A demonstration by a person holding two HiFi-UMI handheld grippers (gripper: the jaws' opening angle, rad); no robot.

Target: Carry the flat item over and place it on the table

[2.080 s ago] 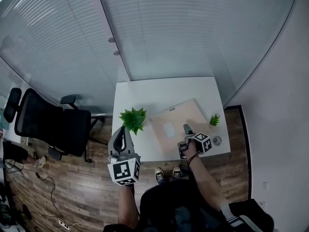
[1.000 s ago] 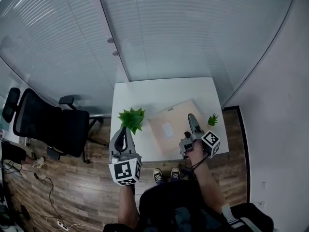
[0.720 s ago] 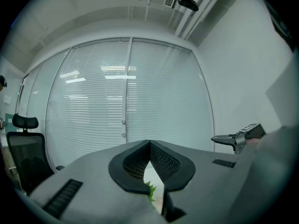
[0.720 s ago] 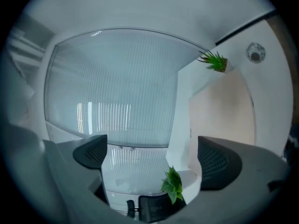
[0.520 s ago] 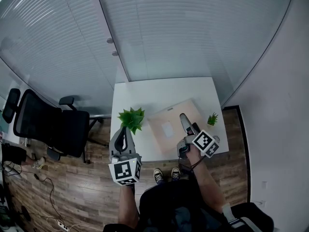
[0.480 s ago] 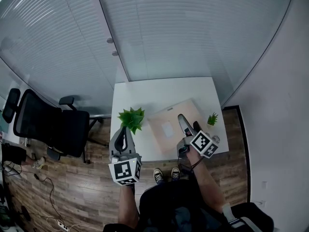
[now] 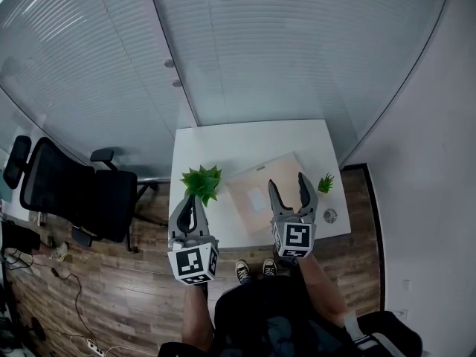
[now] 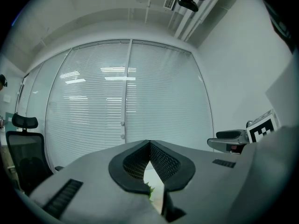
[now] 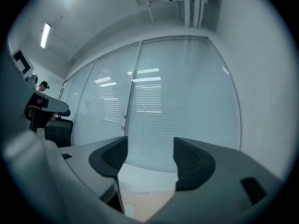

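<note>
While the person stands at the near edge of the white table point(image 7: 245, 136), both forearms reach forward, each hand pointing its gripper toward the far glass wall. The left gripper point(image 7: 189, 203) hovers beside the leafy plant point(image 7: 203, 182) at the table's near left, jaw tips pressed together with nothing between them. The right gripper point(image 7: 286, 187) hovers over the near right part of the flat beige item point(image 7: 256, 188), jaws spread wide and empty; that item lies on the table between the leafy plant and a small potted plant point(image 7: 325, 183).
</note>
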